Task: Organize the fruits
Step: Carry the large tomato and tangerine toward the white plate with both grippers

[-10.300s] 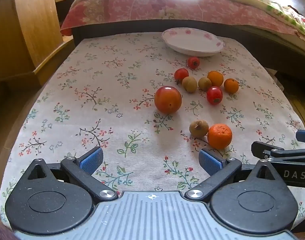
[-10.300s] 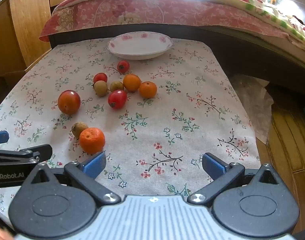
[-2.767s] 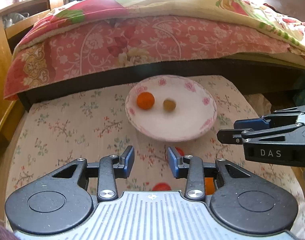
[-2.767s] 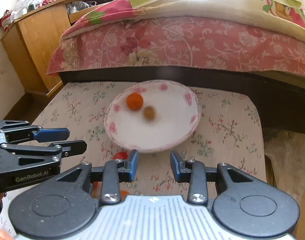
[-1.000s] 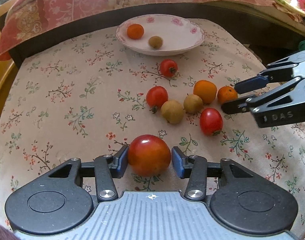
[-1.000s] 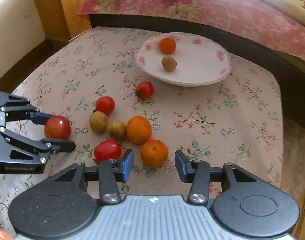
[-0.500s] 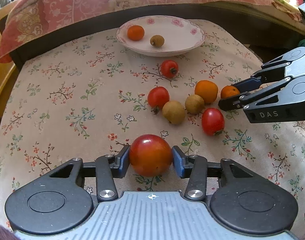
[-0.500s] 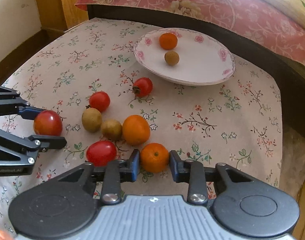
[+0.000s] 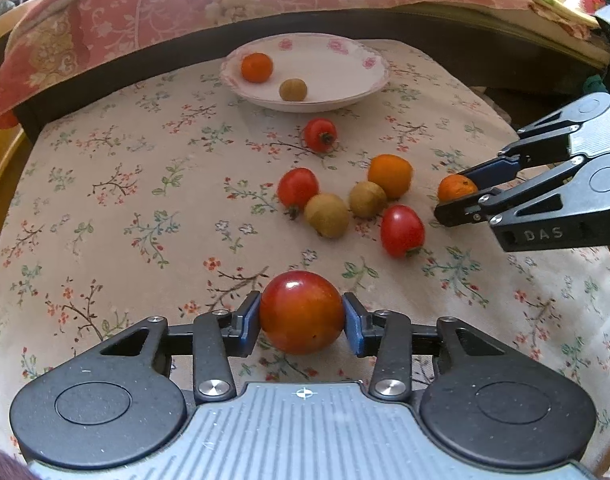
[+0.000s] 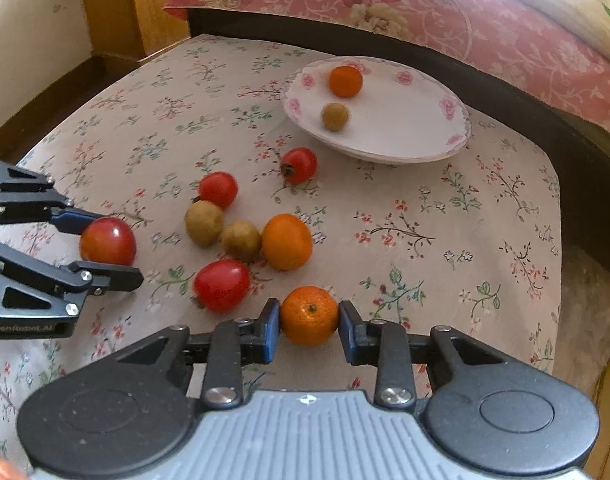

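Your left gripper [image 9: 301,322] has its blue pads pressed on both sides of the big red tomato [image 9: 301,312]; its jaws have just been closing a little further on it, and the tomato sits at the near edge of the flowered tablecloth [image 9: 105,184]. Your right gripper [image 10: 309,330] has just closed as well, and it now pinches the small mandarin [image 10: 309,315] between its pads, to the right of the loose fruit.

Largest thing around you is the bed [image 9: 185,4] with its pink floral cover along the far side. A wooden cabinet [image 10: 117,4] stands at the far left. Just in front of the bed, at the far edge of the cloth, lies the white plate [image 9: 345,76] with pink flowers on its rim; inside it rest a small orange fruit [image 9: 257,67] and a small brown fruit [image 9: 293,89], apart from each other.

Between the plate and your two grippers the rest of the fruit lies on the cloth. A bigger orange [image 10: 286,242] touches a brown fruit [image 10: 241,240], which sits just beside a second brown one [image 10: 204,223]. A red tomato [image 10: 221,285] lies near you just left of the mandarin, another [image 10: 218,189] sits just beyond the brown pair, and a third [image 10: 299,165] lies alone near the plate's rim. This cluster lies in the line from both grippers to the plate.
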### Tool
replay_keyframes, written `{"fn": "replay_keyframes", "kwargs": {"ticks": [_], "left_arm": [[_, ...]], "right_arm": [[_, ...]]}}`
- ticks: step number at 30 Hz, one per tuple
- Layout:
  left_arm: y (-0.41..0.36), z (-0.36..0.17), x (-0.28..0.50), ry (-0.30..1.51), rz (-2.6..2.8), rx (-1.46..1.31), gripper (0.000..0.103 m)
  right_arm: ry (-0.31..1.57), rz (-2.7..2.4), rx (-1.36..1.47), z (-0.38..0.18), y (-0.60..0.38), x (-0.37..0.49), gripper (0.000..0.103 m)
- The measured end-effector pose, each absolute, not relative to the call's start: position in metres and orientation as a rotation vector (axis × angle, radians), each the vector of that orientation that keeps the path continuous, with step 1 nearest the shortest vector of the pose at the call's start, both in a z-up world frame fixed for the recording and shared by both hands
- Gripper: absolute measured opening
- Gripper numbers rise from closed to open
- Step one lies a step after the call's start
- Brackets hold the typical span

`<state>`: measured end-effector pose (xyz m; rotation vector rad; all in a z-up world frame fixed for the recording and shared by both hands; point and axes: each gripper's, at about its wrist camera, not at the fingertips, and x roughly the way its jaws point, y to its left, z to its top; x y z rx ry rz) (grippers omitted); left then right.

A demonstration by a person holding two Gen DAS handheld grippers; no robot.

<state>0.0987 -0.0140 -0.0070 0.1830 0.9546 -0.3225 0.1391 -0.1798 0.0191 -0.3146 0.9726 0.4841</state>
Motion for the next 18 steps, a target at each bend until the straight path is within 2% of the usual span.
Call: {"fn": "replay_keyframes", "kwargs": {"ticks": [12, 18], "left_arm": [[-0.0216, -0.0131, 0.0944, 0.937, -0.338, 0.237, 0.052], [-0.0213, -0.0126, 0.0934, 0.938, -0.339, 0.232, 0.059]], "right_arm": [[0.988, 0.537, -0.342, 0.0121, -0.1786, 0.1325, 0.034], [0.991, 0.547, -0.346, 0.0128, -0.1784, 0.1332, 0.037]]}}
